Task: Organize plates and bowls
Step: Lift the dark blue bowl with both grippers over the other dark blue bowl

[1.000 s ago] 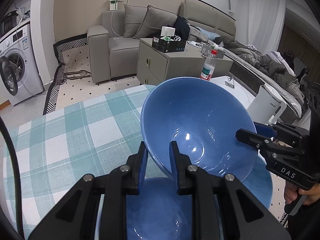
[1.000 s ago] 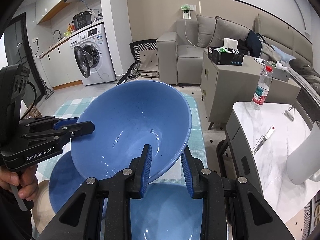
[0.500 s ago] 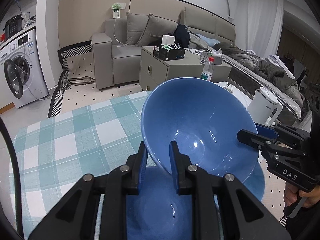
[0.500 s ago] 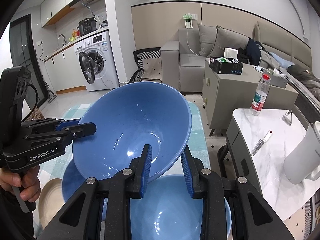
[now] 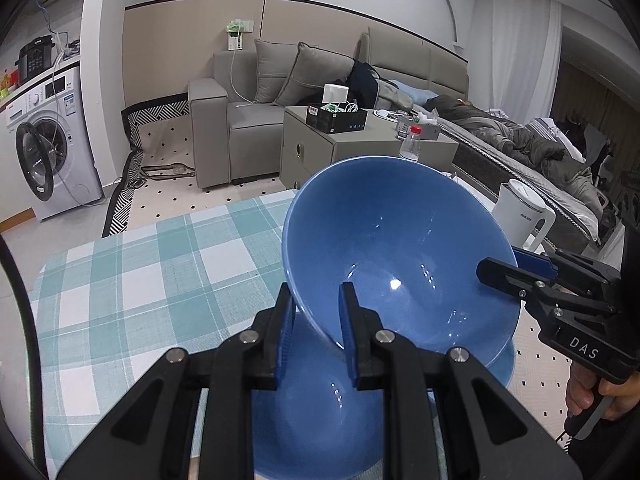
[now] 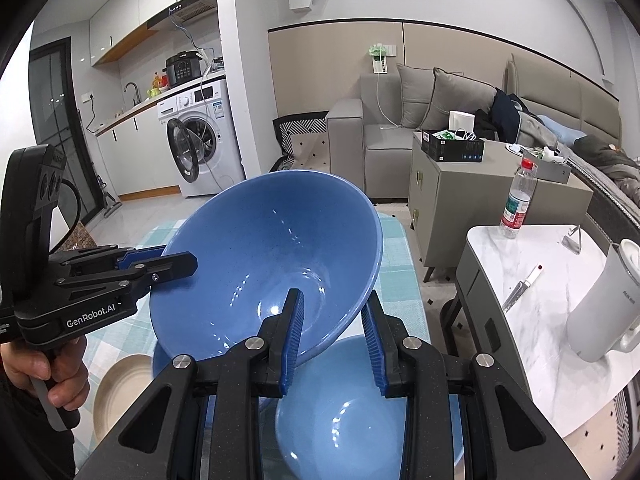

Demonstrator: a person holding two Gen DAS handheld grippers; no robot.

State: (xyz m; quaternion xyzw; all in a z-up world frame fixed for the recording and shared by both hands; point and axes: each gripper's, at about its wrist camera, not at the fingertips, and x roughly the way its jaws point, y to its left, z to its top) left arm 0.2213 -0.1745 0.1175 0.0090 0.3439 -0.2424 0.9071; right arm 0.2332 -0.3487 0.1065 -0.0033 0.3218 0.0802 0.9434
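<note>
Over checked tablecloth [image 5: 132, 280]; both grippers' fingers [image 5: 350, 332] angled down, clamped on tilted blue bowl [image 5: 400, 248]

Both wrist views look down, close — sharing the blue bowl [image 5: 400, 248].

A desk [image 5: 160, 280] covered in a teal-and-white checked cloth [image 5: 120, 320] carried the crockery. A blue bowl [image 5: 312, 420] sat on the cloth at the desk's near end, and in the right wrist view another blue dish [image 6: 160, 360] lay just beside it, partly hidden, with a beige plate [image 6: 116, 392] next to that at the near left. The rest of the cloth stretched bare toward the far edge. Beside the desk stood a white marble-topped side table [image 6: 540, 360], which bore a white kettle [image 6: 604, 308], a plastic water bottle [image 6: 518, 204], and a small knife-like tool [image 6: 520, 286] lying flat between them.
</note>
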